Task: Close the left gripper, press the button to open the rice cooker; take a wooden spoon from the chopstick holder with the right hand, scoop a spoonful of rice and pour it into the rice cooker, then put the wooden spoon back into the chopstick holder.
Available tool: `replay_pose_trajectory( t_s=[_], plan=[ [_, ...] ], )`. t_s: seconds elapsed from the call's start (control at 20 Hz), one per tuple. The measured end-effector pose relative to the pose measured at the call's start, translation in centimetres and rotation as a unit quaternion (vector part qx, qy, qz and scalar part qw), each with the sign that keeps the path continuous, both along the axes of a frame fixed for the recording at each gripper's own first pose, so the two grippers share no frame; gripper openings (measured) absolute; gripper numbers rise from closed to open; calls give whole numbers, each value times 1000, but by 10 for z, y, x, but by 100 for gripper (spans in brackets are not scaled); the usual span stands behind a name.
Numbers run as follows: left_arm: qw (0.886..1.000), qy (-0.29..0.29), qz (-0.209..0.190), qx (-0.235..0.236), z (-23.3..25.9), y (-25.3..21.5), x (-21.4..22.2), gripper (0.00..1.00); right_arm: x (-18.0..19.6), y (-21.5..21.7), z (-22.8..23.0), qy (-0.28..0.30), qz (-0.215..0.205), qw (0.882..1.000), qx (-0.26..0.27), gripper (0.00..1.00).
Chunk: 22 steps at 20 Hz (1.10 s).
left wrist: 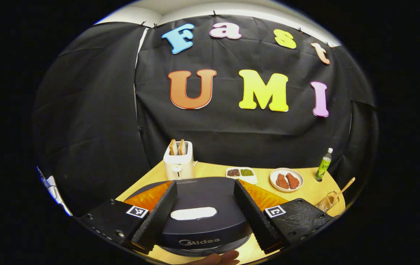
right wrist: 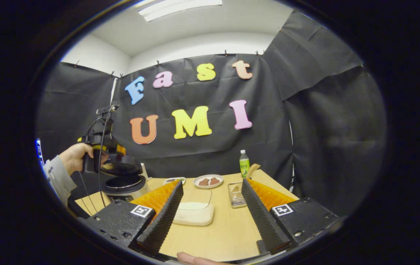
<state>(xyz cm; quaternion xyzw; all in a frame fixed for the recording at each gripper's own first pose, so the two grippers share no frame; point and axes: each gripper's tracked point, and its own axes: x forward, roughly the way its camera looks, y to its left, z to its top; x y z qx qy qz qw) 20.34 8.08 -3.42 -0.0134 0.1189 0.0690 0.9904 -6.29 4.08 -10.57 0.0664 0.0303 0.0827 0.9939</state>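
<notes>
Seen from the left gripper (left wrist: 205, 217), the cooker (left wrist: 204, 215) sits directly below, lid down in that view, its pale button (left wrist: 194, 213) lying crosswise between the two fingers; the fingers stand wide apart and grip nothing. Behind the cooker a toaster (left wrist: 178, 165) holds two slices upright; right of the cooker lie a small tray (left wrist: 241, 174), a plate (left wrist: 286, 180) with two reddish pieces, and a bottle (left wrist: 323, 164) at the table's (left wrist: 210, 170) far edge. The holder (left wrist: 327, 201) stands well right of the cooker; the spoon (left wrist: 343, 188) leans out of it, handle slanting up and to the right.

In the right gripper view a hand (right wrist: 74, 156) holds the other gripper over the cooker (right wrist: 123, 182), whose lid appears raised, though this is hard to tell; the right gripper (right wrist: 212, 213) is wide open and empty, a white rice container (right wrist: 194, 213) just beside one finger; the holder (right wrist: 236, 194) and spoon (right wrist: 251, 170) stand farther back.
</notes>
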Motion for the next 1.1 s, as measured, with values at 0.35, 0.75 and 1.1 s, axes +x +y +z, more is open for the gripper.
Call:
replay_pose_trajectory(
  t_s=[0.35, 0.75, 1.1],
  plan=[
    [1000, 7, -1, -12, -40, -4, -17, 99, -13, -5, 16, -7, -7, 1000, 12, 100],
    [998, 63, 15, -4, -84, -13, -46, 100, -24, 3, 29, -26, 2, 1000, 6, 100],
    [999, 41, 15, -1, -87, -15, -60, 100, -24, 5, 28, -25, 2, 1000, 5, 99]
  ],
)
